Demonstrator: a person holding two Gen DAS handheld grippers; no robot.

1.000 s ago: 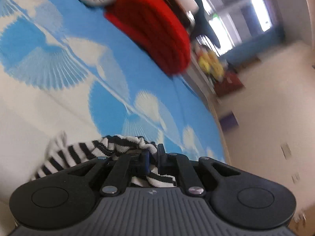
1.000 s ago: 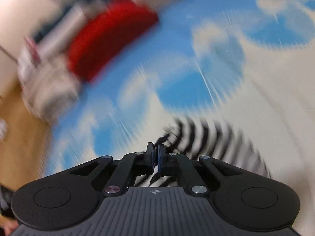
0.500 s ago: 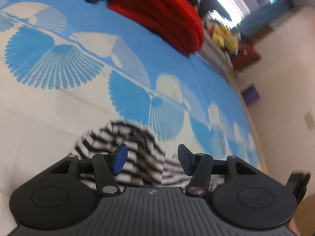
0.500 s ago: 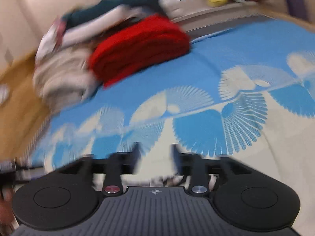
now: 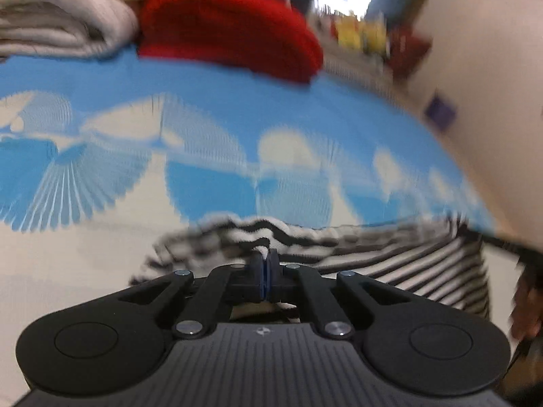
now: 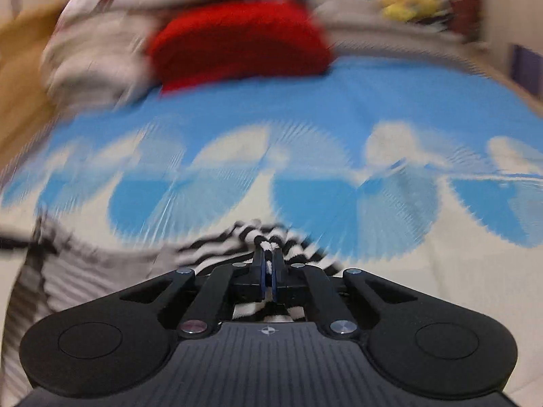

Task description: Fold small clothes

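Underneath everything lies a bed cover (image 5: 210, 108) printed with blue and white fans, spread flat so it serves as the folding surface. At its far end a stack of folded laundry sits out of the way: a thick red blanket (image 5: 230, 30) beside a pale folded blanket (image 5: 61, 20). Nearer the cameras, the striped garment (image 5: 424, 271), black and white, stretches across the cover between the two grippers, its edge bunched where each one grips it. The left gripper (image 5: 267, 261) has just been closing and now pinches a fold of the stripes between its pads. The right gripper (image 6: 268, 257) has likewise just been closing and clamps a striped fold. Holding two separate points probably lets the person lift one edge evenly and carry it over for a fold.
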